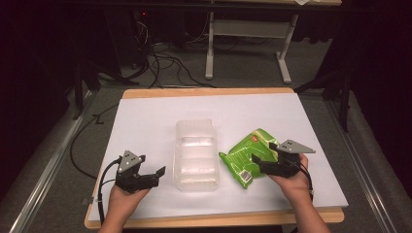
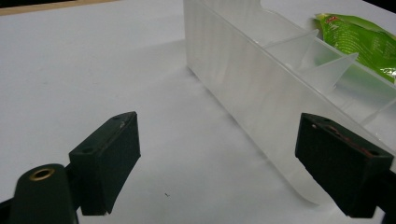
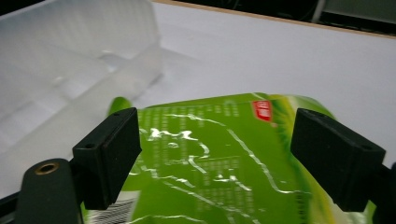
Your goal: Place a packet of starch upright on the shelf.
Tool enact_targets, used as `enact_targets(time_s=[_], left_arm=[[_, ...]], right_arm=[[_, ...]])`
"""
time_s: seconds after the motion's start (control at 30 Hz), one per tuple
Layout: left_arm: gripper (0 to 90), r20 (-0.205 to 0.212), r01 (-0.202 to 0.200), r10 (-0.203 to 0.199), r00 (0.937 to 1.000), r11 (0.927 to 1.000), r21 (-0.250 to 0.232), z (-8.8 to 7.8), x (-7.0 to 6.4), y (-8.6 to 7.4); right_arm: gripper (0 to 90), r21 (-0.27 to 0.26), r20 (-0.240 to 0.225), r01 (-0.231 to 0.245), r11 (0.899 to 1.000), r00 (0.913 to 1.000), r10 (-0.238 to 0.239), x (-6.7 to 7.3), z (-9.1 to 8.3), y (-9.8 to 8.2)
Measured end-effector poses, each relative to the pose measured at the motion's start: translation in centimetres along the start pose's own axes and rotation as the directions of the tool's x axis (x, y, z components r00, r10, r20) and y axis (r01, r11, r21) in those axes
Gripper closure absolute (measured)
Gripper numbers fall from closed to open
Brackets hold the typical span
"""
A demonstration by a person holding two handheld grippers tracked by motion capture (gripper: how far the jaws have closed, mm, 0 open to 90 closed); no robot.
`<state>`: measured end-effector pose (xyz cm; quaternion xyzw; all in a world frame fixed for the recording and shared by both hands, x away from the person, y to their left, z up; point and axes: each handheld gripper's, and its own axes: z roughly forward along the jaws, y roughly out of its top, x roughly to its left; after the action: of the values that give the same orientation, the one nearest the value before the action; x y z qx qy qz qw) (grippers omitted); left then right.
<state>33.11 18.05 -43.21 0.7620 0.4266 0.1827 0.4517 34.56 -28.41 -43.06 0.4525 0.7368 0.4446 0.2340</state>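
Green bag [image 1: 247,158] lies flat on white table [image 1: 145,121], right of centre, just beside clear plastic box [image 1: 196,155]. Right gripper [image 1: 262,156] over bag, jaws wide apart, nothing clamped. Left gripper [image 1: 154,171] lower left, jaws spread, holding nothing, near box wall.

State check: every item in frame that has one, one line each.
Left claw: open, nothing between the jaws, beside the bin's wall.
Right claw: open, jaws on either side of the green snack bag, not closed on it.
Green snack bag: lying flat on the table, crinkled, right of the bin.
Clear plastic bin: upright, no lid, dividers inside, compartments look empty.
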Motion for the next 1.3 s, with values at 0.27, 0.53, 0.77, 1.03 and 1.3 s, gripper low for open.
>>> enact_targets(time_s=[0.27, 0.53, 0.77, 1.03, 1.3], left_arm=[[14.7, 0.006, -0.007, 0.006, 1.0000, 0.9999, 0.013, 0.3, -0.2, -0.1], [15.1, 0.011, -0.024, 0.023, 0.9997, 0.9994, 0.025, 0.5, -0.3, -0.2], [15.2, 0.014, -0.031, 0.030, 0.9994, 0.9991, 0.031, 0.7, -0.4, -0.3], [15.2, 0.016, -0.033, 0.032, 0.9994, 0.9990, 0.032, 0.7, -0.5, -0.3], [15.2, 0.020, -0.039, 0.038, 0.9991, 0.9985, 0.038, 0.7, -0.6, -0.3]], right_arm=[[16.7, 0.053, 0.072, -0.090, 0.995, 0.9937, 0.086, -4.2, 0.3, -1.0], [19.4, 0.103, 0.108, -0.188, 0.977, 0.9782, 0.177, -7.3, 0.7, -2.4], [14.8, 0.151, 0.047, -0.269, 0.951, 0.9630, 0.265, -7.4, 1.9, -2.8], [9.9, 0.187, 0.045, -0.344, 0.920, 0.9386, 0.342, -7.8, 2.5, -3.4], [37.2, 0.191, -0.037, -0.345, 0.919, 0.9331, 0.358, -7.4, 2.4, -3.6]])
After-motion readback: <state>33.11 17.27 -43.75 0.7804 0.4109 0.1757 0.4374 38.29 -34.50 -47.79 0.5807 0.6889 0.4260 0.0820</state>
